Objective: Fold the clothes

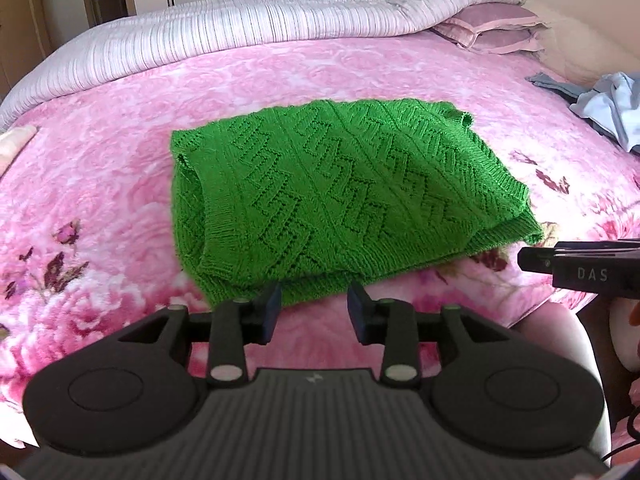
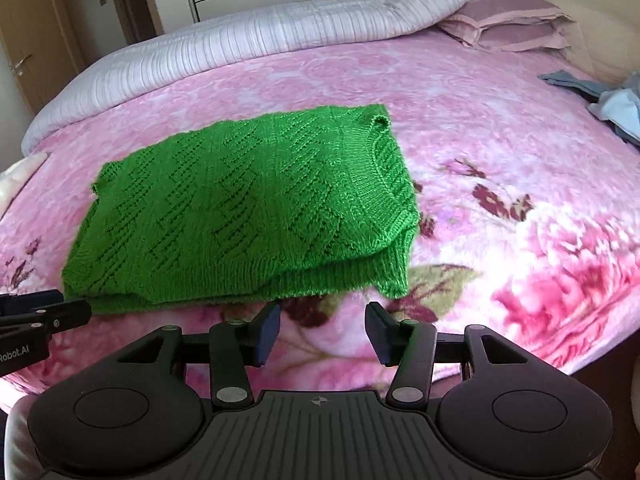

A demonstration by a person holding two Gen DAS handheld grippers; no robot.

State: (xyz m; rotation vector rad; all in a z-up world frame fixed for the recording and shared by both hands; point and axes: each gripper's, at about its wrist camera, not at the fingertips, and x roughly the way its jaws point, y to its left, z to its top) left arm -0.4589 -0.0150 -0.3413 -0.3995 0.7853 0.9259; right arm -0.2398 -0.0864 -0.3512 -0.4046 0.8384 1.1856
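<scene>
Hovering left tongs [image 1: 314,307], right tongs [image 2: 323,330], tilted down, parted, before folded green sweater [image 1: 336,196]

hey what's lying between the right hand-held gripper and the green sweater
Nothing but bare pink floral blanket between the right hand-held gripper and the green sweater; the right wrist view shows it.

"DAS" is printed on the right gripper [image 1: 532,259], and "Robot.AI" on the left gripper [image 2: 82,312].

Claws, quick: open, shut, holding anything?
Left claw: open, empty, just short of the green sweater.
Right claw: open, empty, clear of it.
</scene>
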